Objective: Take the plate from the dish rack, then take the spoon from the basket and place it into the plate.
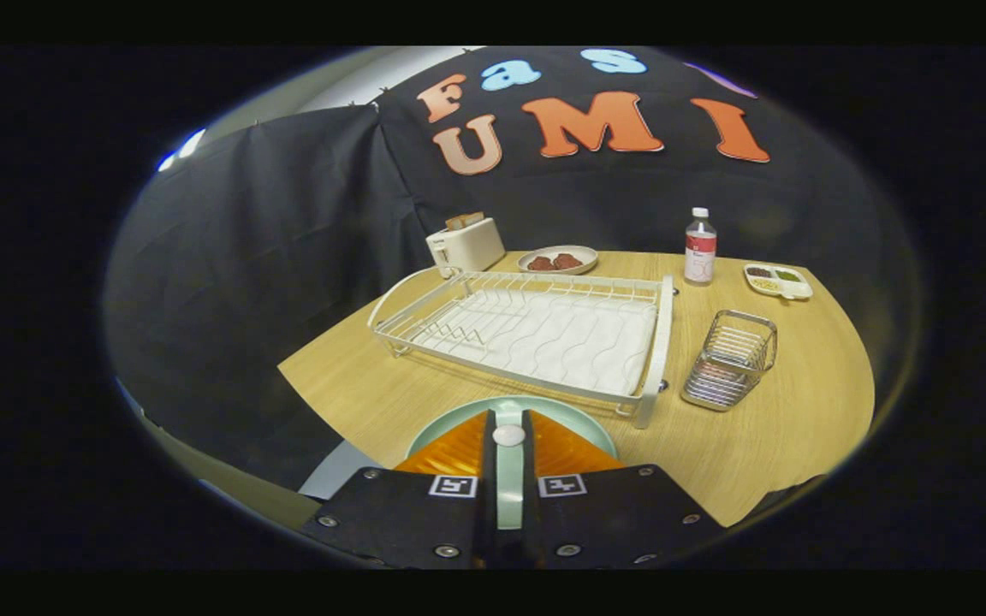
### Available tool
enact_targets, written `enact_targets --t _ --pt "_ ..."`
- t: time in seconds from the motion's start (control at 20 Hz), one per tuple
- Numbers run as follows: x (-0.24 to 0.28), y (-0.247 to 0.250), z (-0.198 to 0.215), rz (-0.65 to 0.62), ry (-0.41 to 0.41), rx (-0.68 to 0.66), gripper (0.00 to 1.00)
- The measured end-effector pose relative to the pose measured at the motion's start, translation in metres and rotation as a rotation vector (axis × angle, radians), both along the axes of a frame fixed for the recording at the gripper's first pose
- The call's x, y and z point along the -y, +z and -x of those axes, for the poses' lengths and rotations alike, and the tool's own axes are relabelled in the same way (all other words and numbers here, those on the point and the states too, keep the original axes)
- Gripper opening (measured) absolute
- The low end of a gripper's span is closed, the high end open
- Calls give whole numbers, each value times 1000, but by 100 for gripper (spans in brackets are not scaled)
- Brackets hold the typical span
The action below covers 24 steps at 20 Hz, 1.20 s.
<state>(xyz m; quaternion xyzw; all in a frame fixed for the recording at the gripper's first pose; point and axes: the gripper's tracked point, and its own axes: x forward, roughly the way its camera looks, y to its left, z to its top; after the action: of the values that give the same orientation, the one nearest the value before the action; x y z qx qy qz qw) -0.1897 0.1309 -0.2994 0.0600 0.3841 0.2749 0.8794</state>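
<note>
While my hand-held gripper (509, 436) sits low centre of the frame, its two orange fingers (450, 449) are drawn narrow and both press on the rim of the pale green plate (583, 421), held edge-on between them. I judge the grip firm but thin, taken on the rim alone.

Just beyond the plate stands the white rack (527, 329), mid-frame, its slots bare. The plate is therefore out of the rack and close above the wooden table (784, 428); whether it rests on the table I cannot tell.

Right of the rack stands the wire basket (730, 358). I cannot make out the spoon inside it.

Risks noted:
- The plate may pivot or slip in the fingers if tilted, since only its edge is clamped.
- Its far rim is near the rack's front corner; a forward push could knock it.
- Releasing it too high would let it drop and rock.
- The basket is light; fishing in it may tip it.
</note>
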Motion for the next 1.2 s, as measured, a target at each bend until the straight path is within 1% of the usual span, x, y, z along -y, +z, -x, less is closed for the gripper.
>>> enact_targets --t 0.15,0.3,0.6,0.8,0.85,0.95,1.0,1.15,1.2 --pt "6 -15 12 -3 13 -69 13" --pt "18 -31 23 39 18 -113 15" --pt "27 -59 40 79 2 -217 19" --pt "33 -67 45 102 -3 -251 22" --pt "32 -67 47 91 -4 -262 23" --pt "31 -67 50 70 -11 -289 29" --pt "33 -65 48 71 -18 -283 34" --pt "39 -47 31 74 -53 -217 39" --pt "41 -39 23 70 -71 -193 42"
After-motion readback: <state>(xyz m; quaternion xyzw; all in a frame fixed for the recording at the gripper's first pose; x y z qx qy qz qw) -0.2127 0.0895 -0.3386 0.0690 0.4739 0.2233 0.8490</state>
